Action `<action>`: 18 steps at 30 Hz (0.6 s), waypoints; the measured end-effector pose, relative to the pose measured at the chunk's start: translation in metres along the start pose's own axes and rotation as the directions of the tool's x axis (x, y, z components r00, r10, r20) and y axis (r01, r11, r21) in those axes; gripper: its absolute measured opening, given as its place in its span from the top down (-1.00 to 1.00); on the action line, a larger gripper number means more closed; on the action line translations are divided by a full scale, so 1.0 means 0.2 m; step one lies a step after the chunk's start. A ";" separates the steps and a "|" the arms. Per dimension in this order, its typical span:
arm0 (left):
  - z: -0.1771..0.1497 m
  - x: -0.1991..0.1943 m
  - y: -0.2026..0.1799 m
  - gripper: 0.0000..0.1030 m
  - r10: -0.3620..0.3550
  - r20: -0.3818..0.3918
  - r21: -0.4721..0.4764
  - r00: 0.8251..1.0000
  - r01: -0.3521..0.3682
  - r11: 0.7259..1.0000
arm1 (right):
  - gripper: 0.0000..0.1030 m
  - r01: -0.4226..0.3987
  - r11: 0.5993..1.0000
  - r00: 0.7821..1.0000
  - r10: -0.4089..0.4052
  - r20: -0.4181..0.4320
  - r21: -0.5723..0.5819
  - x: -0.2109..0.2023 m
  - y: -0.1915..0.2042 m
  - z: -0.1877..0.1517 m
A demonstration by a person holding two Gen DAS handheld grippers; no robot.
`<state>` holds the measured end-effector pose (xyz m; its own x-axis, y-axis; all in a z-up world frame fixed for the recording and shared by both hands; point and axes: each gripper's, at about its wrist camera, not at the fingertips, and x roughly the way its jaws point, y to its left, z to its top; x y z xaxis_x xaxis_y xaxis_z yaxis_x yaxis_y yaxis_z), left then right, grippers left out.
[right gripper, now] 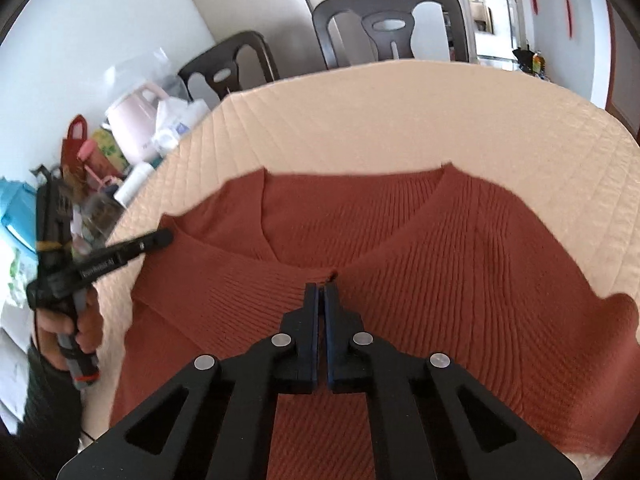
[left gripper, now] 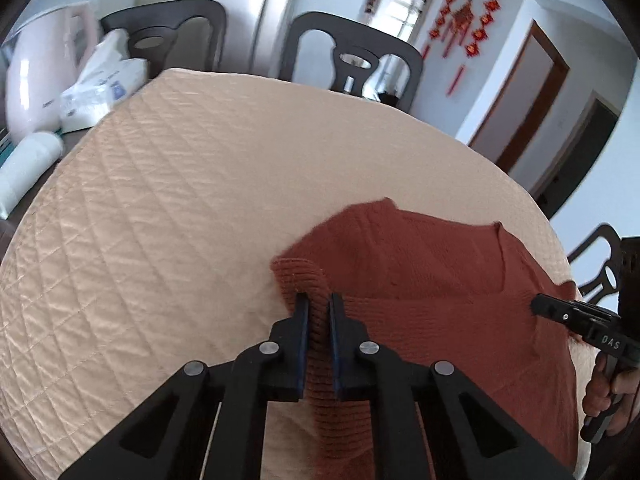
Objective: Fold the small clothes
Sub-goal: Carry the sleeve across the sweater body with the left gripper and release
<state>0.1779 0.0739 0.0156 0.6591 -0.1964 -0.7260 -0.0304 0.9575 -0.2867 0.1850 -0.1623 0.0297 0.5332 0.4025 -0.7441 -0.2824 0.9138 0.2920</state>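
A rust-red ribbed knit sweater [right gripper: 460, 248] lies on the quilted beige table cover [right gripper: 360, 120], its lower part folded up over the body. My left gripper [left gripper: 319, 300] is shut on the ribbed hem at the sweater's [left gripper: 420, 264] left corner. My right gripper [right gripper: 321, 290] is shut on the ribbed hem edge near the middle of the fold. The left gripper also shows in the right wrist view [right gripper: 164, 236] at the sweater's left corner. The right gripper shows in the left wrist view [left gripper: 538, 304] at the sweater's right edge.
Dark chairs [right gripper: 390, 28] stand behind the table. At the table's left end are a pink kettle [right gripper: 134, 128], tissue packs [left gripper: 104, 84], a white roll [left gripper: 28, 168] and other clutter. The beige cover [left gripper: 160, 220] stretches wide to the left of the sweater.
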 end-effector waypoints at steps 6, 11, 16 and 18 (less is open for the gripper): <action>-0.02 0.00 0.06 0.73 0.007 -0.014 -0.036 1.000 -0.007 0.999 | 0.96 0.043 0.998 0.999 -0.041 -0.035 0.053 0.05 -0.06 0.00; -0.08 -0.15 0.00 0.69 -0.004 0.032 0.002 0.999 0.004 1.000 | 0.76 0.011 1.000 1.000 -0.011 0.012 -0.012 -0.10 0.03 -0.07; -0.20 -0.12 -0.12 0.59 -0.032 -0.040 0.073 0.999 0.035 0.997 | 0.76 -0.017 0.997 0.999 0.014 -0.041 -0.074 0.00 0.12 -0.12; -0.23 -0.12 -0.15 0.58 -0.002 -0.016 0.106 1.000 0.003 0.994 | 0.75 -0.002 0.997 0.996 -0.005 -0.094 -0.071 0.07 0.10 -0.13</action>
<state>0.1290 0.0410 0.0128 0.6471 -0.2014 -0.7353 0.0519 0.9739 -0.2210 0.1661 -0.1393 0.0087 0.4575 0.3911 -0.7986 -0.3393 0.9069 0.2498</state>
